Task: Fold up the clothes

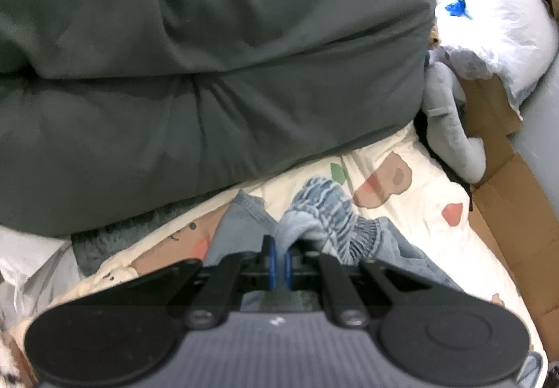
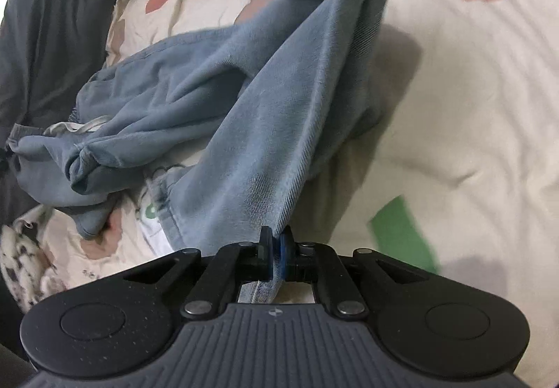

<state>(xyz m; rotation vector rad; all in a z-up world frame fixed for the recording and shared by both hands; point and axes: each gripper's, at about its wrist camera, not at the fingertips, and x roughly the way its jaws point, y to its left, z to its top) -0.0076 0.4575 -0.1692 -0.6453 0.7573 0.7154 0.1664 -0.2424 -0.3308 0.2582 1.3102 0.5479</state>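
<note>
The blue garment (image 2: 216, 101) lay rumpled on the patterned bed (image 2: 454, 91), partly lifted. The right gripper (image 2: 276, 250) had its fingers pinched on a hem, cloth stretching far-right from them; the left gripper (image 1: 278, 257) clamped the gathered waistband, bunched just beyond it.

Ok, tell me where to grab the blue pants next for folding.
Judging by how they lie, take the blue pants at the bunched waistband, coming from the dark duvet side. The right gripper already pinches one leg hem; the waist lies crumpled.
</note>
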